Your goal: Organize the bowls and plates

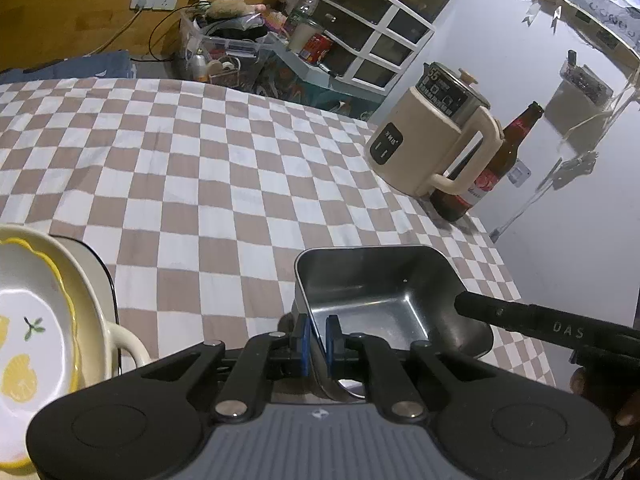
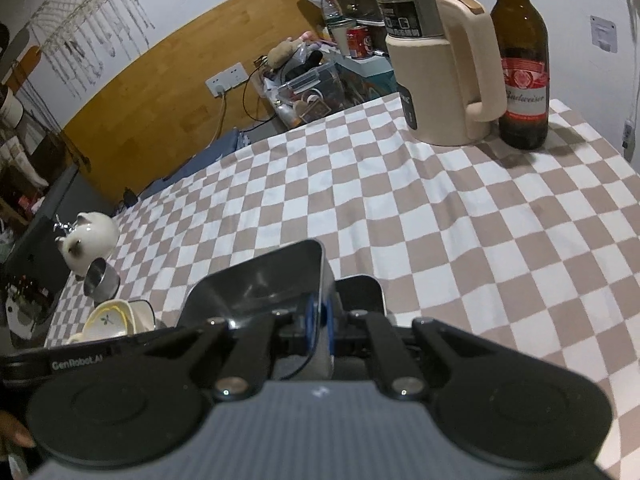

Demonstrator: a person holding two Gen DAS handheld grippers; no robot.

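Note:
A square steel dish [image 1: 384,300] is held above the checkered table by both grippers. My left gripper [image 1: 319,338] is shut on its left wall. My right gripper [image 2: 320,320] is shut on its right wall; the dish shows in the right wrist view [image 2: 260,284] too. The right gripper's finger [image 1: 520,316] reaches in from the right in the left wrist view. A white plate with lemon print [image 1: 28,320] lies stacked in a cream handled dish [image 1: 100,300] at the left, also seen in the right wrist view [image 2: 112,320].
A cream electric kettle [image 1: 432,140] and a brown beer bottle [image 1: 492,164] stand at the table's far right corner. A white pig-shaped pot [image 2: 90,238] and a steel cup [image 2: 102,280] stand at the left edge. Cluttered bins and drawers lie beyond the table.

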